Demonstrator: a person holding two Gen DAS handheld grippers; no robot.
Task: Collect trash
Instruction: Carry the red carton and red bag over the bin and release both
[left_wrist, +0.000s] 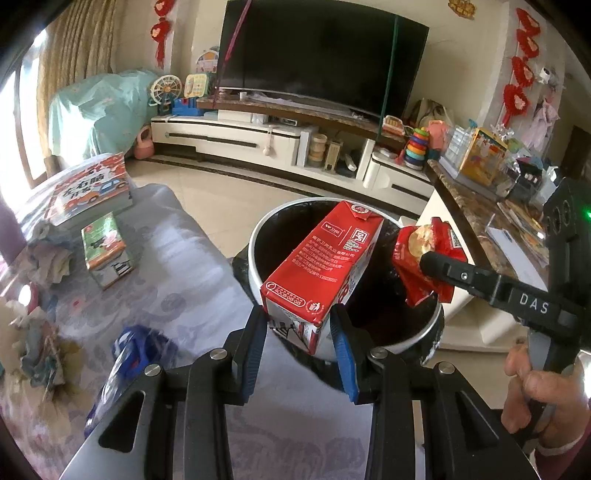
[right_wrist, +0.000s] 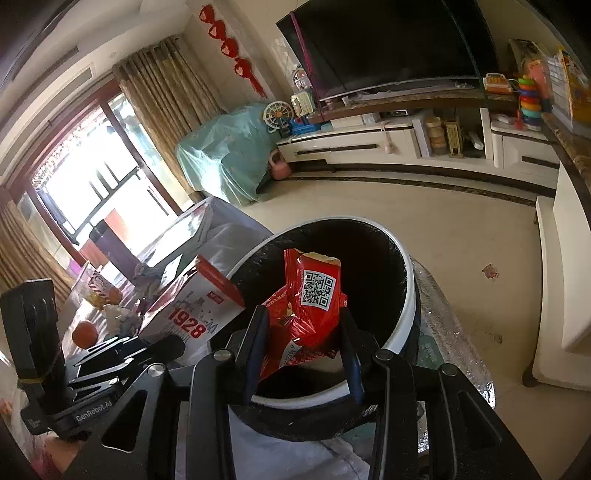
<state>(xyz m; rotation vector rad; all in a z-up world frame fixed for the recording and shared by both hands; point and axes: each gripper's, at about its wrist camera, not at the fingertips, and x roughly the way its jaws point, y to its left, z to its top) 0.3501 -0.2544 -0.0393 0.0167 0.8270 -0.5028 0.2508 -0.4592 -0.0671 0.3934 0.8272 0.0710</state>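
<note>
Left tongs (left_wrist: 298, 334) clamp carton (left_wrist: 321, 266), right tongs (right_wrist: 306, 345) wrapper (right_wrist: 310, 306); bin (left_wrist: 255, 236) bottom seemingly dark.

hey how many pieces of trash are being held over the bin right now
2: a red milk carton in the left tool, and a red snack wrapper in the right tool, both above the bin. Its dark inside may hide more.

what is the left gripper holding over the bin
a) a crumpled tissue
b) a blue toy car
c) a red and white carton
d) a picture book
c) the left gripper has its fingers clamped on the red and white carton, over the open trash bin.
</note>
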